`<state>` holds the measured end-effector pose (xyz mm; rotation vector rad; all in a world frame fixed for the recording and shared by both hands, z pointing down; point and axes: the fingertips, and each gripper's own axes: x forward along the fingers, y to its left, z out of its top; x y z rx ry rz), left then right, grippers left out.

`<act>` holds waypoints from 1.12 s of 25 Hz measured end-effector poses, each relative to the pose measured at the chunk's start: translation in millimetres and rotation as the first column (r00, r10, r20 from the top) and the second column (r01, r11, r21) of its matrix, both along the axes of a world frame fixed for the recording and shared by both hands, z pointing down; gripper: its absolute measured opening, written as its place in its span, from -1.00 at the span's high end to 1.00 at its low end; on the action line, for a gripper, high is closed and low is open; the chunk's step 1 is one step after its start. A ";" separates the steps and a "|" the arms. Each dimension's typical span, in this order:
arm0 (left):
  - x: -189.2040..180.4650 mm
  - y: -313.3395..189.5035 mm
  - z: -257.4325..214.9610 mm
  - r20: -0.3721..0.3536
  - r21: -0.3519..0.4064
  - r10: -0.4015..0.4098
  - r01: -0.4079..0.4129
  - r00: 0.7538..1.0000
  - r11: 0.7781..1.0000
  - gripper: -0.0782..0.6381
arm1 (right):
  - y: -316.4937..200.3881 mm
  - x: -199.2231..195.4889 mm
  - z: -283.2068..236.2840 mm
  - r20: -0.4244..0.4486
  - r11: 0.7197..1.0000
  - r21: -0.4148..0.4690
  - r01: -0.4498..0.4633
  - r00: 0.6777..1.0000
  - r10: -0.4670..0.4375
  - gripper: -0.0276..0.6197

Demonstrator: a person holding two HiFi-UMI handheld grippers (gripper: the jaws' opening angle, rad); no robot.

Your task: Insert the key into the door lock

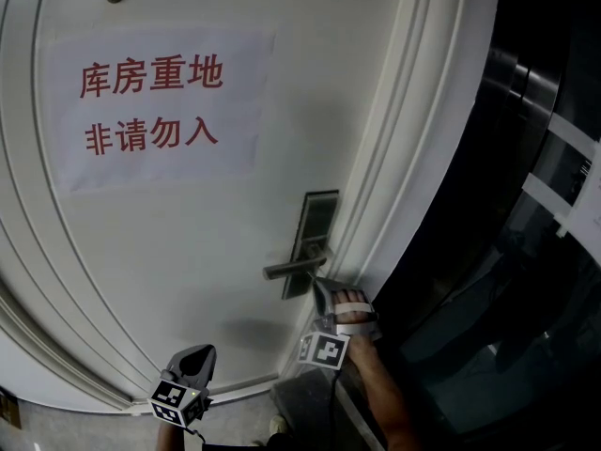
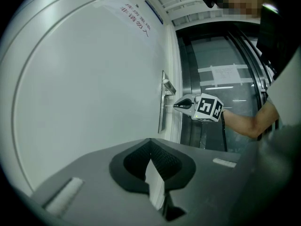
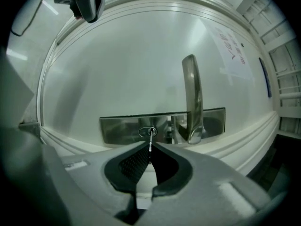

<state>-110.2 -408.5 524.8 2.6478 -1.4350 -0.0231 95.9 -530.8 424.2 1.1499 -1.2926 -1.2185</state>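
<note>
One key [image 3: 150,140] at lock [image 3: 143,132], right hand-held gripper [image 3: 150,148] pinching

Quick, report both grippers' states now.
The left gripper is closed, nothing between its jaws.
The right gripper is closed on the key, whose tip is at the keyhole.

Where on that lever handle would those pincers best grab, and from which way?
On the lever handle, probably take the free end, far from the lock plate: a thin bar stands clear of the door there. Come straight at the door, one jaw above and one below; the right gripper, shut on the key, crowds the plate end.
</note>
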 end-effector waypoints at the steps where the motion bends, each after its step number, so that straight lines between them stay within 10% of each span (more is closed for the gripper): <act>1: -0.3 0.1 -0.2 -0.001 0.000 0.000 0.000 1.000 1.000 0.77 | -0.2 0.0 1.0 0.002 1.000 -0.005 -0.005 1.000 0.005 0.88; 28: -4.3 1.4 -0.9 -0.007 0.006 -0.013 0.013 1.000 1.000 0.77 | -2.6 -8.1 -0.6 -0.002 0.999 0.017 -0.037 0.999 0.037 0.88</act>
